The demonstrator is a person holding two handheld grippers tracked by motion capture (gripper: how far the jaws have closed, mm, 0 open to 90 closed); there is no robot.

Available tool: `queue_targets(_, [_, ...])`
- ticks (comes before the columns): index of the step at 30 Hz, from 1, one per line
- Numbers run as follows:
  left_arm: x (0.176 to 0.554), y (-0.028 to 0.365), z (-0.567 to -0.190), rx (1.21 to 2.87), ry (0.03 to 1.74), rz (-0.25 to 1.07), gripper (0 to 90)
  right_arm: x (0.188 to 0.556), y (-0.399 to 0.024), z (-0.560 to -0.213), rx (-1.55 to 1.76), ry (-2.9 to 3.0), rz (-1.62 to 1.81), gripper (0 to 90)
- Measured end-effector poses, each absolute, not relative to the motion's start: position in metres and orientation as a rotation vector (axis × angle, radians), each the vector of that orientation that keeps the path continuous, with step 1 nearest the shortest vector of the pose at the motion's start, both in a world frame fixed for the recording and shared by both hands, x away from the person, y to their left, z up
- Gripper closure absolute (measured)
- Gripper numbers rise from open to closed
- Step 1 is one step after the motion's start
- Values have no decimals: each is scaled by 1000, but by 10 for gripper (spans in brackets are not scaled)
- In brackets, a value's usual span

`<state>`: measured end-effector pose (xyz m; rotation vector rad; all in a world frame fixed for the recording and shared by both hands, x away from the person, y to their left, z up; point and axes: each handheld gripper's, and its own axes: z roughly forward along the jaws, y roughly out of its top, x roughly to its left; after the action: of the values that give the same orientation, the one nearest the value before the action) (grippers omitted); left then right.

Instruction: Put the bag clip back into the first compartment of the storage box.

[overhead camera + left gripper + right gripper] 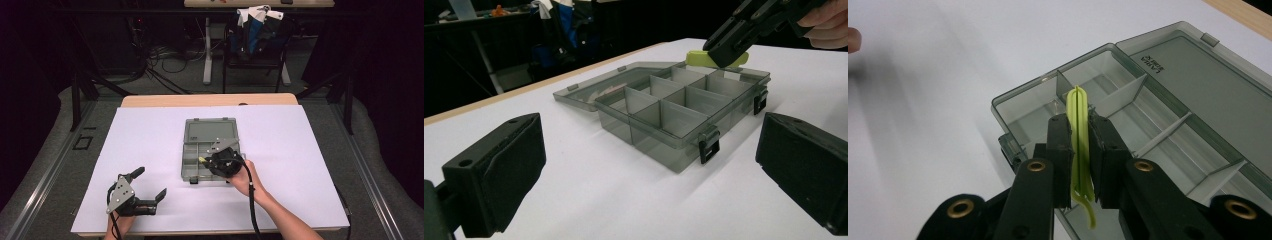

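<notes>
Lower left of the high view: left gripper (150, 186) rests on the white desk (150, 130), jaws spread wide, nothing between them. Bare white surface lies between it and the box.

Centre frame: right gripper (207, 161), hand (243, 176) behind it, reaches over the near part of the box. Jaws are clamped on a thin yellow-green strip (1079, 145). In the right gripper view the strip stands on edge between the pads, looks folded or doubled, its top rising above the fingertips and a curled tail hanging below. In the left gripper view it pokes out sideways from the jaws, above the box's far corner compartment.

Compartment box (200, 162): smoky grey translucent plastic, divided by thin walls into several cells. Cells that can be seen look empty. Two dark latches (709, 150) hang on the front wall. Lid (210, 131) is swung fully open, lying flat on the desk beyond the tray; small raised lettering on it, unreadable.

Upper frame, past the desk's wooden edge: tangled cables (160, 62) on the floor, a chair (255, 45) draped with blue and white cloth.
</notes>
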<state>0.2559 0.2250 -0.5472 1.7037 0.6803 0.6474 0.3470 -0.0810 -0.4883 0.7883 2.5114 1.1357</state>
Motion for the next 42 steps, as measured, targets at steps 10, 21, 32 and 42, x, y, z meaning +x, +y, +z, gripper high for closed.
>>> queue_targets(10, [256,225,-547,1704,680,648,0,355,-77,-488,795,2508,1115,809])
queue_targets(21, [255,226,-547,1699,682,650,0,365,-67,-491,800,2516,1100,809])
queue_targets(32, [256,225,-547,1700,679,647,0,375,-61,-491,827,2518,1091,809])
queue_targets(42, [255,225,-547,1700,676,646,0,380,-56,-490,842,2520,1084,809])
